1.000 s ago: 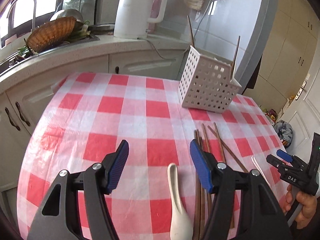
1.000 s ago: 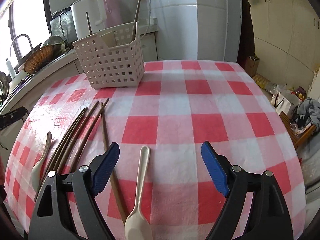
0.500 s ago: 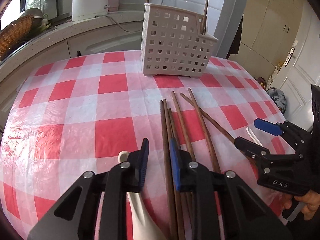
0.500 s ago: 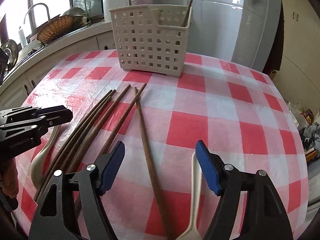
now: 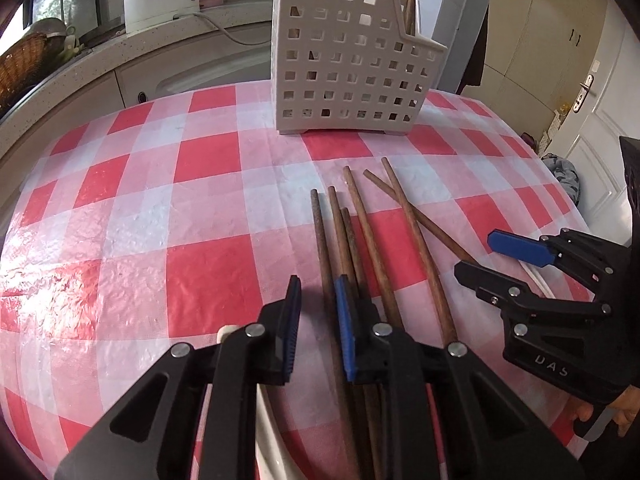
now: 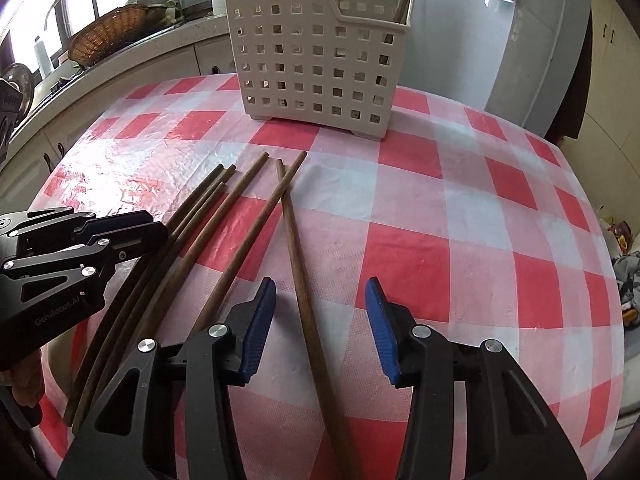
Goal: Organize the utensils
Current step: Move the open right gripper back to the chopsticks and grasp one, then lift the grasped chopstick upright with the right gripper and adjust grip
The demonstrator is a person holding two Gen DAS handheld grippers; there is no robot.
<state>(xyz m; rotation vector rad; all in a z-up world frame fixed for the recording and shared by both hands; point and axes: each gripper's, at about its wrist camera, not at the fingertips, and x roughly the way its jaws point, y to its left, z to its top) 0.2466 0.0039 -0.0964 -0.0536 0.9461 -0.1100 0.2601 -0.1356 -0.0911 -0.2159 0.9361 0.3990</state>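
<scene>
Reading "DAS" moulded on my right gripper (image 5: 496, 256) body in the left view, and faint "GenRobot.AI" on my left gripper (image 5: 318, 330) body in the right view. My left fingers (image 5: 345, 330) are narrowed to a small gap but not pressed together, nothing pinched; the leftmost of the dark brown wooden chopsticks (image 5: 360, 240) runs on the cloth through that gap, and a white ceramic spoon (image 5: 272, 440) lies under the left jaw, mostly hidden. My right gripper (image 6: 322, 326) fingers are spread wide, straddling one single brown chopstick (image 6: 304, 292) that lies on the red-and-white checked tablecloth (image 6: 460, 240), not touching it as far as I can tell. Remaining chopsticks fan out left of it. White perforated plastic utensil basket (image 6: 316, 56) stands upright beyond the tips, apart from them, with chopsticks standing in it.
</scene>
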